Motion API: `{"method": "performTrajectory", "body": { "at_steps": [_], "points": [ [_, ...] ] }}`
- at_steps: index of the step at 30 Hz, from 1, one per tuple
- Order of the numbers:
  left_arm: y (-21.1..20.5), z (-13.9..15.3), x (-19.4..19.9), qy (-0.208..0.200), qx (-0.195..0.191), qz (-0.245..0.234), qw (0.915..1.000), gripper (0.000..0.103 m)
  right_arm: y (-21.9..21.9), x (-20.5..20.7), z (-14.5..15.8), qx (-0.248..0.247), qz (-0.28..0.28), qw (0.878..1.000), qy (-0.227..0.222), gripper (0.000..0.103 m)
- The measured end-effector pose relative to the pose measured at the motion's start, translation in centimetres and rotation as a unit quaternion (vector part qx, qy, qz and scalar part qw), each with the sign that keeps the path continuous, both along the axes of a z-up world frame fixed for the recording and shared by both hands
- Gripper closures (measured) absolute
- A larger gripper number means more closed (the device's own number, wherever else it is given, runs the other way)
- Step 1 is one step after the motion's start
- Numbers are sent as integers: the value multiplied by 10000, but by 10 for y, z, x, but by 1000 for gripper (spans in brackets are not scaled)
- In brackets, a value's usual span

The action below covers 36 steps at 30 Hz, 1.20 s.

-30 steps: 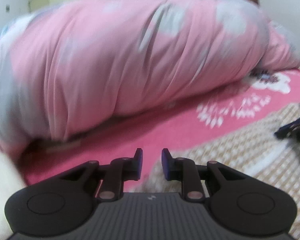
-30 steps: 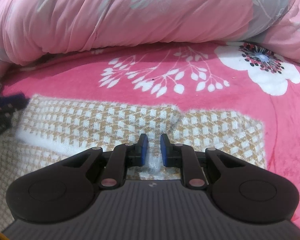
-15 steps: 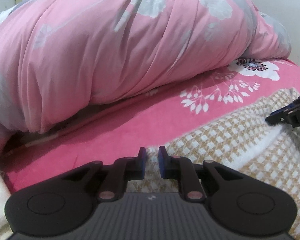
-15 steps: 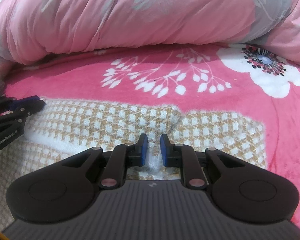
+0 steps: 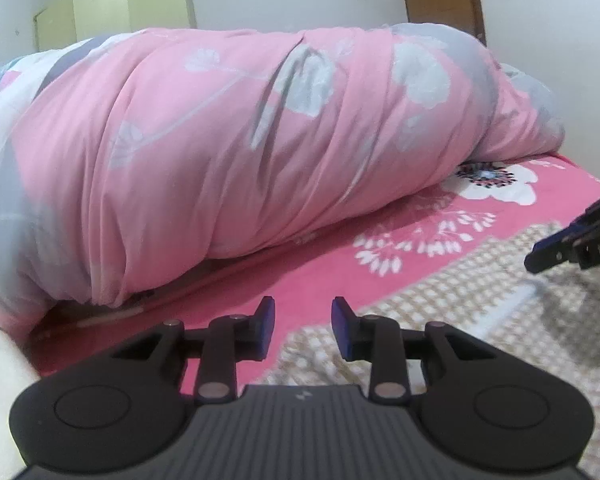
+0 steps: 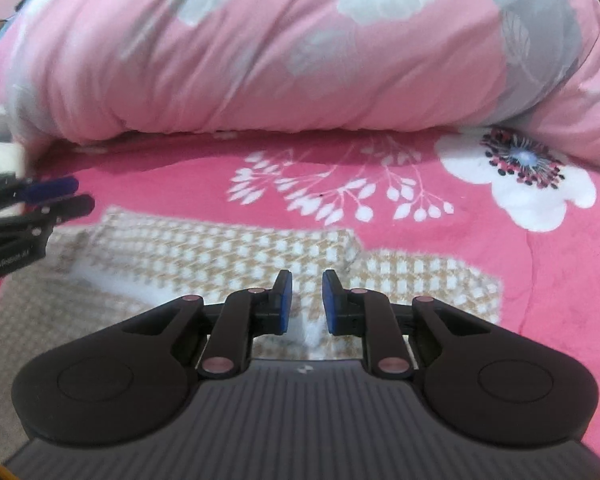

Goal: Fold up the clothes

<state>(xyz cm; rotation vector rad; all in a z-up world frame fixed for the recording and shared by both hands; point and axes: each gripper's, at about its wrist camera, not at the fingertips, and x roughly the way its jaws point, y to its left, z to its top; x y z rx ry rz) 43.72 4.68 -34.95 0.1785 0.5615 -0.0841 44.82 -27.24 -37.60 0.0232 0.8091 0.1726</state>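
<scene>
Left tongs (image 5: 303, 328) spread wide, right tongs (image 6: 303, 303) narrowly parted

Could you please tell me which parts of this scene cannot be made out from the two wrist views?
- Knit garment: its near part is hidden behind the right gripper body, so its type is unclear; the left wrist view's right edge cuts it off too.
- Bed under the rolled duvet: hidden in both views.
- Left gripper: open; whether it touches the cloth cannot be told.
- Lettering on it in the right wrist view: blurred.

The rolled quilt (image 6: 260, 60) blocks the far side beyond the blanket (image 6: 180, 168).
</scene>
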Motion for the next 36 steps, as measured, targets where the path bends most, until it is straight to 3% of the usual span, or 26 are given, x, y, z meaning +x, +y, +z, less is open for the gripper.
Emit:
{"method": "performTrajectory", "body": {
  "at_steps": [8,15,19,22,28,33,36],
  "points": [
    [-39,-1,-51,623,-68,-493,9968,71,11,-57,-4,285,244,9985,393,88],
    [-63,11,-130,1380,-131,-402,9895,69,9,-120,2,520,397,9952,726,88],
    [-68,20,-175,1781,98,-405,9831,61,-3,-153,11,677,483,9926,890,88],
    [-66,22,-207,2220,19,-173,9749,51,-14,-172,11,873,432,9896,1055,88],
    [-72,9,-257,2974,-52,52,9547,48,-13,-208,4,1039,400,9845,1356,88],
    [-76,-13,-293,3399,-325,-62,9399,46,2,-237,-3,1039,388,9811,1587,88],
    [-75,-24,-311,3245,-313,-192,9452,42,9,-252,-1,906,314,9806,1712,88]
  ]
}}
